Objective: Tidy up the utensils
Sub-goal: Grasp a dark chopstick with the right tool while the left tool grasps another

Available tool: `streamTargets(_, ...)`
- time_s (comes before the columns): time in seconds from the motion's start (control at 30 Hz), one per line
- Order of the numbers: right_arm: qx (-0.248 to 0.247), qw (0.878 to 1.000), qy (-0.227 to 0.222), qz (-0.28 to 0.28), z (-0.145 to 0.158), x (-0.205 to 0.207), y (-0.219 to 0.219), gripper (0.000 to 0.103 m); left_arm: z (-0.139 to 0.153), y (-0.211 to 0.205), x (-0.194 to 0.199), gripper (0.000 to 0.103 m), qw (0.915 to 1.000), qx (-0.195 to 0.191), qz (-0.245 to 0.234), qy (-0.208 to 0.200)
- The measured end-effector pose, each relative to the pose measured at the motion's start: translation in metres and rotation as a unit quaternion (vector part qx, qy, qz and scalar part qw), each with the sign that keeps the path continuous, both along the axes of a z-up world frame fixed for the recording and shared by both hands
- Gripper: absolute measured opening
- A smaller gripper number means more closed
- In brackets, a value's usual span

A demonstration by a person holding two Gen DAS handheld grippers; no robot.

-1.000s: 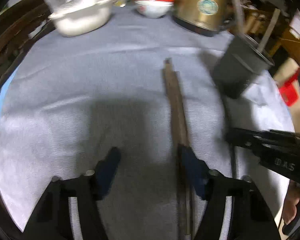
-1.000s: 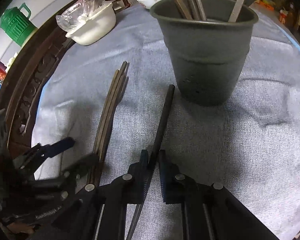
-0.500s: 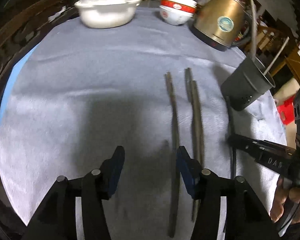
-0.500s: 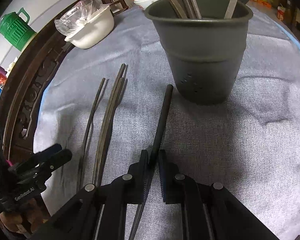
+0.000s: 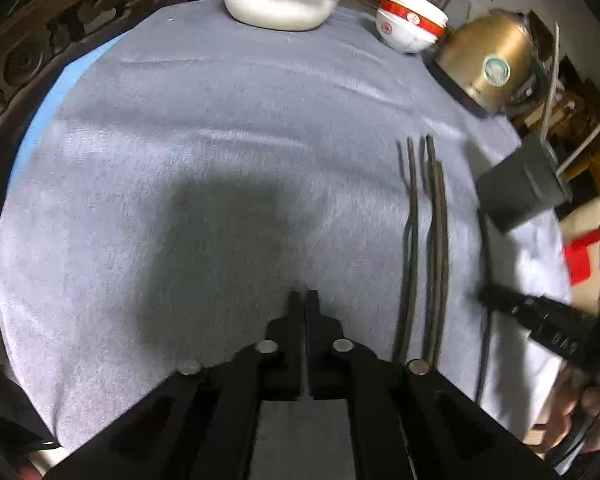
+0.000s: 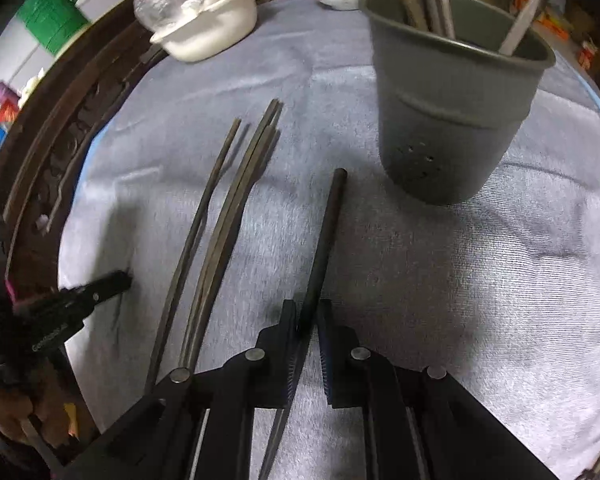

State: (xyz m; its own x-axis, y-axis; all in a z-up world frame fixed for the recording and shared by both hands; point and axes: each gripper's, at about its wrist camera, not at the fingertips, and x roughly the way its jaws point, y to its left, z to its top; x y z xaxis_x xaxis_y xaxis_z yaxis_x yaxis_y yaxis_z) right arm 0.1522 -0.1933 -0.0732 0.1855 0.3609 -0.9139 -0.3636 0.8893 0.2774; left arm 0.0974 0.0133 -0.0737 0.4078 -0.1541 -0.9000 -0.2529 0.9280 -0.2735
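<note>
Clamping slim dark round-ended chopstick [image 6: 327,232], centre frame: right gripper [image 6: 308,322]; left gripper [image 5: 301,300] just closed, empty, over fuzzy grey cloth [image 5: 204,128]; ribbed grey holder [image 6: 452,120] upper right.

The left gripper [image 5: 303,300] has slid left, clear of the chopsticks [image 5: 436,248] — its jaws have just been closing, nothing between them.

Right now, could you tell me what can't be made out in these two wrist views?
- Utensils in the grey holder: right wrist view; the wall hides their lower ends, the top edge cuts off their upper ends.
- Holder: left wrist view, blurred.
- Black chopstick held in the right gripper: near end hidden by the gripper.
- White bowl contents: cut off at the top edge, under plastic.
</note>
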Motion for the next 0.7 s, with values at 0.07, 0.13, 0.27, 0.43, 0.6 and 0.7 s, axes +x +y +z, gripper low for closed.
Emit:
streamTargets(0.07, 0.008, 1.000, 0.006, -0.005, -0.001, 0.002, -0.002, 0.014, 0.009, -0.010, 0.012, 0.058, 0.9999, 0.003, -0.014, -0.007)
streamTargets(0.13, 0.013, 1.000, 0.009, -0.009, -0.002, 0.004, -0.004, 0.014, 0.019, -0.026, 0.024, 0.062, 0.9984, 0.023, -0.043, -0.030)
streamTargets(0.27, 0.021, 1.000, 0.011, -0.017, -0.004, 0.006, -0.010, 0.014, 0.014, -0.059, 0.053, 0.062, 0.9931, 0.061, -0.099, -0.015)
streamTargets(0.43, 0.020, 1.000, 0.011, -0.014, -0.006, 0.008, -0.010, 0.014, -0.005, -0.069, 0.057, 0.007, 0.9857, 0.116, -0.122, 0.014)
streamTargets(0.6, -0.018, 1.000, -0.001, 0.020, -0.002, 0.001, 0.004, 0.013, -0.013, -0.042, 0.041, 0.005, 0.9938, 0.065, -0.087, 0.022)
streamTargets(0.7, -0.011, 1.000, 0.004, 0.015, -0.003, 0.001, 0.004, 0.013, -0.017, -0.024, 0.027, 0.005, 0.9971, 0.041, -0.058, 0.026)
